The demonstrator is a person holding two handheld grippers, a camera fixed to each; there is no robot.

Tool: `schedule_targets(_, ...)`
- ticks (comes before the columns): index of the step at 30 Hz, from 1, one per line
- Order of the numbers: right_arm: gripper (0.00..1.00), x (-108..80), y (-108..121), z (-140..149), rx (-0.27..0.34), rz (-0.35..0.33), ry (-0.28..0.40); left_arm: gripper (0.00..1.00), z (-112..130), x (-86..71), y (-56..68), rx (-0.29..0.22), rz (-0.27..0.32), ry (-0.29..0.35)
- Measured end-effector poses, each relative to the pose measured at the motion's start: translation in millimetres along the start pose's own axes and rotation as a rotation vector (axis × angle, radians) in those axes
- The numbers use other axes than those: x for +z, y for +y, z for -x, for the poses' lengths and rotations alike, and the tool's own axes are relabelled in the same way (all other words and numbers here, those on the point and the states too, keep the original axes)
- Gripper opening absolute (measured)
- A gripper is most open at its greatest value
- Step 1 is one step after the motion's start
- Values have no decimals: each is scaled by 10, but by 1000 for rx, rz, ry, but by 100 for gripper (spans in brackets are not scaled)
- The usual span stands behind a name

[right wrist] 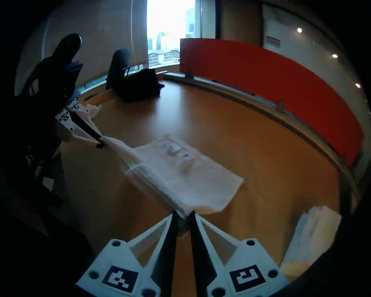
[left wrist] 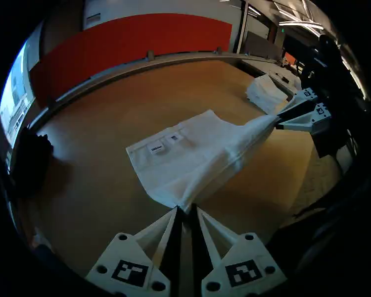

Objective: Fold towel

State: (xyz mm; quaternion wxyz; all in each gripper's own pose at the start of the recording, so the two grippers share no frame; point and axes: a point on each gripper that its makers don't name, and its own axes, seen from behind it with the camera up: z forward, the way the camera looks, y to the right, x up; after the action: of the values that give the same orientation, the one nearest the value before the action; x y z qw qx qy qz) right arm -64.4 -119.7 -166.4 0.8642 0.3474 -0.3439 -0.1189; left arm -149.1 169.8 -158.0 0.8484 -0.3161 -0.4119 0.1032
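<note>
Left gripper (left wrist: 187,210) is drawn narrow, both fingers pinching one corner of the white towel (left wrist: 195,158) just above the near side of the wooden table (left wrist: 101,163). Right gripper (right wrist: 184,216) is closed the same way on the towel's other near corner. The edge between the two grippers is stretched and lifted off the table, while the rest of the cloth lies flat toward the table's middle. Two small labels (left wrist: 165,143) sit side by side on that flat part. A stack of folded white cloths (right wrist: 311,237) rests on the table well apart from the towel, close to the table's rim. Farther along, a black bag (right wrist: 138,84) sits at the table's end. A dark chair back (right wrist: 117,64) stands just past that end. A red partition (right wrist: 284,84) follows the table's long curved far edge. A bright window (right wrist: 170,29) lies beyond the table's end.
</note>
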Motion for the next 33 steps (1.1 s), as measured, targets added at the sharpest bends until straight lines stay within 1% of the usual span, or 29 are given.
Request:
schedule_targets(6, 17, -61, -42, 35, 13, -3, -3, 12, 49, -49, 45, -7, 16, -7)
schedule_targets(9, 17, -48, -46, 46, 19, -5, -4, 12, 47, -47, 52, -2, 14, -7)
schedule_targets(15, 17, 8, -15, 20, 12, -6, -6, 12, 8, -13, 19, -1, 10, -8)
schedule_targets(21, 17, 98, 92, -43, -6, -2, -11, 12, -76, 77, -61, -14, 6, -13)
schedule_targets(25, 17, 200, 199, -78, -7, 0, -22, 12, -134, 172, -137, -18, 4, -24)
schedule_targets(33, 17, 417, 446, -126, 1, 7, -57, 12, -283, 409, -368, -10, -16, -43)
